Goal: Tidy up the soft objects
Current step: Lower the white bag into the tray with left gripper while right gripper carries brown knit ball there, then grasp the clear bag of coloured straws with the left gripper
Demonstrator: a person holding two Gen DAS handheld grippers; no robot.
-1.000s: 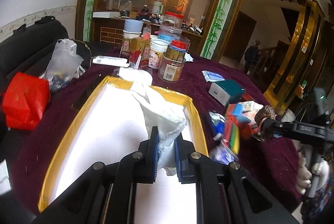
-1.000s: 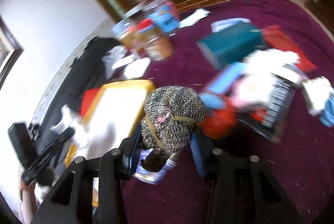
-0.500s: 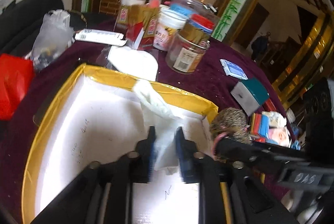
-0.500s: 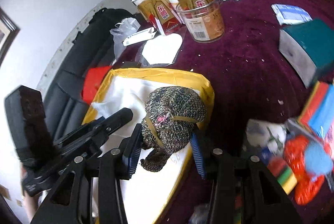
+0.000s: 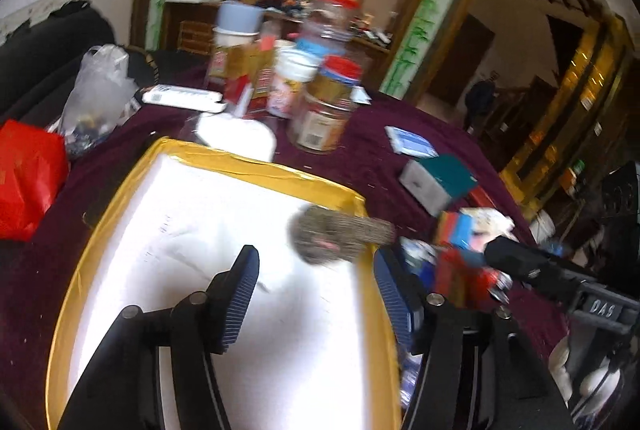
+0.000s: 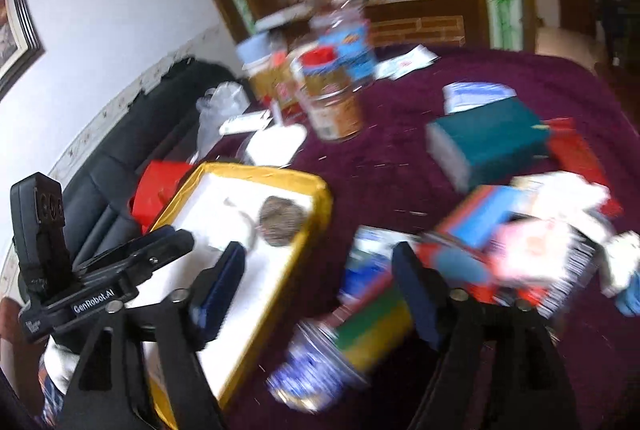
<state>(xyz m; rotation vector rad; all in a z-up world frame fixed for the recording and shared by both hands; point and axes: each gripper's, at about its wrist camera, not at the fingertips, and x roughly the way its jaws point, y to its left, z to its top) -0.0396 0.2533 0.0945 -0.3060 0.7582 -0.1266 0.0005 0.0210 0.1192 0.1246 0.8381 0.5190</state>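
While both views were smeared by motion, these lines held:

Left wrist view, left gripper (image 5: 316, 294): jaws were opening, nothing between the pads, hanging over the white floor of the yellow-rimmed tray (image 5: 256, 165).
Left wrist view, knitted hat (image 5: 340, 236): lay in the tray near its far right corner, beyond the fingertips.
Left wrist view, white bag (image 5: 240, 250): pale and crumpled on the tray floor, hard to make out.
Left wrist view, right gripper (image 5: 516, 258): reached in from the right edge.
Right wrist view, right gripper (image 6: 320, 270): jaws were opening, empty, above the maroon tablecloth (image 6: 400, 157) just beside the tray (image 6: 320, 189).
Right wrist view, hat (image 6: 282, 220): rested inside the tray, apart from both grippers.
Right wrist view, left gripper (image 6: 176, 240): poked over the tray's near side.
Right wrist view, teal box (image 6: 488, 139): stood to the right.
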